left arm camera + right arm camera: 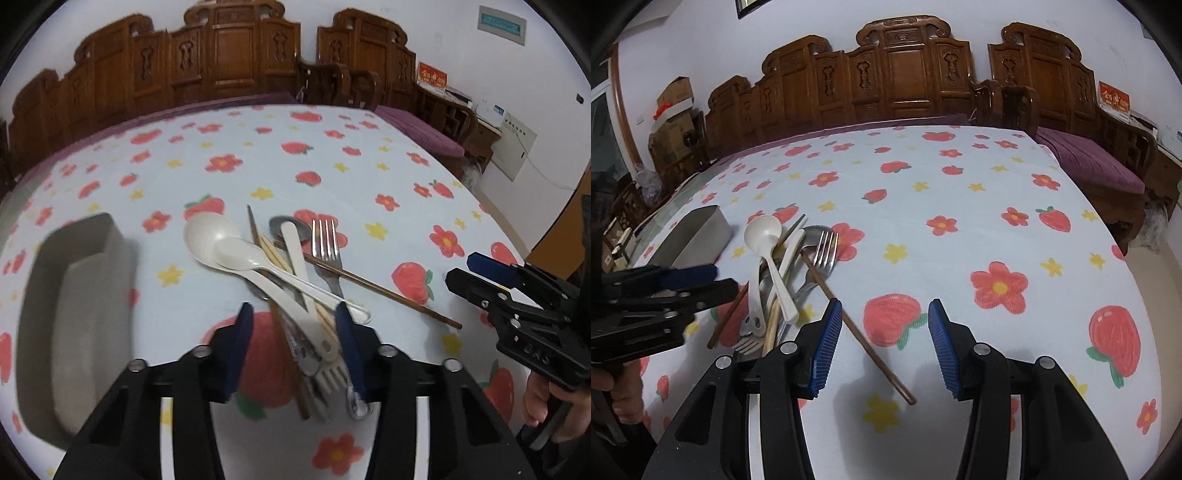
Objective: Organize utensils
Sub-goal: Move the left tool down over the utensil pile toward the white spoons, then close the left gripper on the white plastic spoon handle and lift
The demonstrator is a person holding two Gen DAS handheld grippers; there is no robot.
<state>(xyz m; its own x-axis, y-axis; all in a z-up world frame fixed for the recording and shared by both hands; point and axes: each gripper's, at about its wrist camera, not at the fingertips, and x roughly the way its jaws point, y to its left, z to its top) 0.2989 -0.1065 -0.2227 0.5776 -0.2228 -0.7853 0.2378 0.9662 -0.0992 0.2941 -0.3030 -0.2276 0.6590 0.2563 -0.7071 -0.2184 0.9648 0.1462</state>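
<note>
Nearest us, our left gripper point(293, 317) straddles the handles of the heaped white plastic spoons, steel fork and chopsticks point(295, 280), blue pads spread, nothing pinched. Our right gripper point(884, 314) gapes over a brown chopstick point(864, 336). Farther left sits the grey rectangular tray point(48, 295).

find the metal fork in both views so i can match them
Left wrist: metal fork at centre, right edge of the utensil pile, tines pointing away.
Right wrist: metal fork left of centre, above the left pad.
Shared landmark: large white spoon.
</note>
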